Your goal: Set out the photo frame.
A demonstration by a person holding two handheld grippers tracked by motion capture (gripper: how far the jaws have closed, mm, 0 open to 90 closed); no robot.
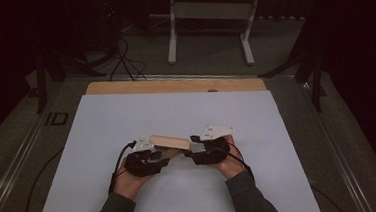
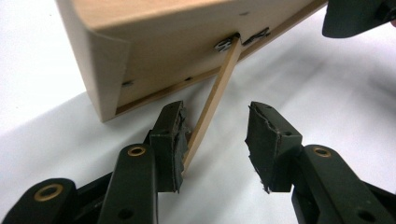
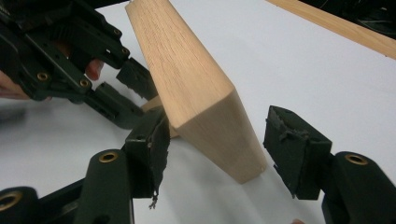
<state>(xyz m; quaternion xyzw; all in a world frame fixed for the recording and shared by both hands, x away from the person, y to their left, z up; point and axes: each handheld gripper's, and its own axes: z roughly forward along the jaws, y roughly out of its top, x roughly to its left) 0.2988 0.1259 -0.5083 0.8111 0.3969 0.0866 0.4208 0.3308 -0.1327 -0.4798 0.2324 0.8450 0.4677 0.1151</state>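
Wooden box [image 2: 154,51] looks stiff and light, best gripped by its ends; both the left gripper [image 2: 215,140] and the right gripper [image 3: 217,144] stand apart, unclamped.

Matt pale wooden frame [image 3: 196,88], worn fingers [image 2: 268,144]

High view looks down; claw views closely share the wooden block [image 1: 169,142].

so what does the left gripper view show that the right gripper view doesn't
Left gripper view: the wooden block's recessed underside, a metal hinge and a thin strut that touches one side of the open left tongs. Right gripper view: the block's smooth end between the open right tongs, and the table's wooden edge. Both: the block, the white sheet and the opposite tongs farther off.
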